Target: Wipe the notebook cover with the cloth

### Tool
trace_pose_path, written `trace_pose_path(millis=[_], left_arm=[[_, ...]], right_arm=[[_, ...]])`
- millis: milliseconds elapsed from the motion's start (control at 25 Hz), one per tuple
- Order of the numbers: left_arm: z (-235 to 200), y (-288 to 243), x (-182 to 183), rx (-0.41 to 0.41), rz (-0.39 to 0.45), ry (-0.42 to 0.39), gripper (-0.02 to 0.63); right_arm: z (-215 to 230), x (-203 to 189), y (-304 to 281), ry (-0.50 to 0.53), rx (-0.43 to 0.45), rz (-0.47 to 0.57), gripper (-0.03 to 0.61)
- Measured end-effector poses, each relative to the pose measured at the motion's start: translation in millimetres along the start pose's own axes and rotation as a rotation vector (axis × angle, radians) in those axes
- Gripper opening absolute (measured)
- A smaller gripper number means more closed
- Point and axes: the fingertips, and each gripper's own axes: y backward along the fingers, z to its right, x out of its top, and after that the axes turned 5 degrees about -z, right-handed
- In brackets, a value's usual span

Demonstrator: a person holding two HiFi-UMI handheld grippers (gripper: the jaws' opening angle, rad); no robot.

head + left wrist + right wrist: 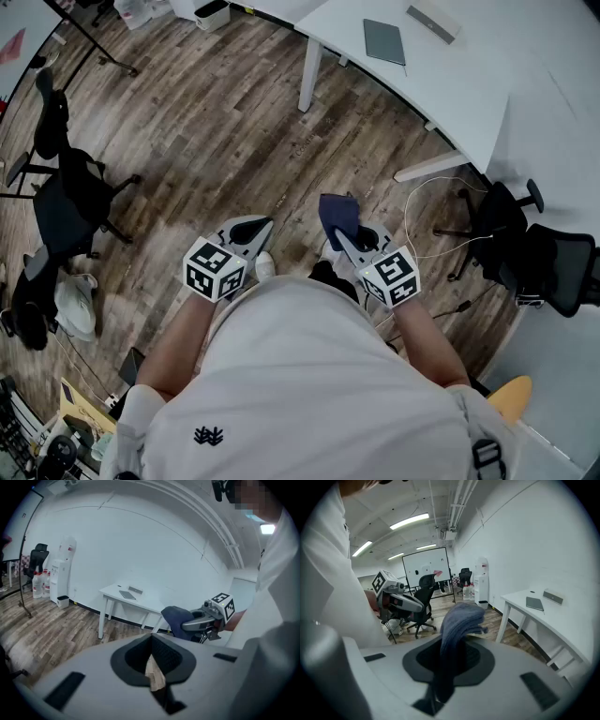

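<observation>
**A:** Step in hand?

**B:** Carrying, by my reading; the wipe is not begun. The left hand-held gripper [264, 226] and the right hand-held gripper [343, 234] sit low at the waist, over the floor [216, 122]. The cloth [337, 212] is in the right one. The notebook [384, 41] lies flat on the table [469, 94], well apart from both, ahead and to the right.

**A:** How to do it well?

**B:** Close on the table first. The free left jaws could pin the notebook near one edge so it does not slide. Then bring the bunched end of the cloth down onto the cover, so that fabric touches it and not the jaw tips. The cloth looks soft and wadded, so press it enough to spread it, and stroke across the whole cover. Mind the grey box [433, 21] near the notebook.

**A:** Jaws, left first?

**B:** Left: brought together, with nothing between them. Only a sliver of floor shows past the tips.

**A:** Right?

**B:** Clamped on the cloth. The dark blue fabric runs up through the jaws and bulges out past the tips in a loose wad, touching nothing else.
</observation>
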Motion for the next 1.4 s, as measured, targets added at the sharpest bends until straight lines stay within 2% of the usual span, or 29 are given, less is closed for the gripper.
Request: trace_pose_path(millis=[280,520,760,1080,1240,1400], left_arm=[[-24.9,27.7,-27.8,-0.014,-0.018,-0.007,0.001],[-25.8,-3.5,-12.7,-0.064,-0.039,-0.017,0.002],[-34.1,-48.3,40.7,-0.067,-0.055,-0.047,0.001],[-62.4,-124.1,127.6,-0.018,-0.050,-0.141,0.001],[-70.2,-159.3,157.1,-0.008,-0.038,-0.140,0.002],[-79.4,-183.0,169.9,-0.015,-0.052,-0.142,0.002]], right_arm=[[-32.2,4.9,-19.1,-0.020,-0.036,0.006,0.043],[-6.5,-6.5,-11.5,-0.088,-0.060,-0.019,0.043],[63.8,15.1,-17.9,-0.114,-0.055,0.006,0.043],[167.9,44.3,-25.8,-0.113,-0.040,0.053,0.043],[214.0,43.9,-27.0,-0.122,-0.045,0.043,0.043],[241.1,43.4,-31.2,-0.155,-0.054,0.041,0.043]])
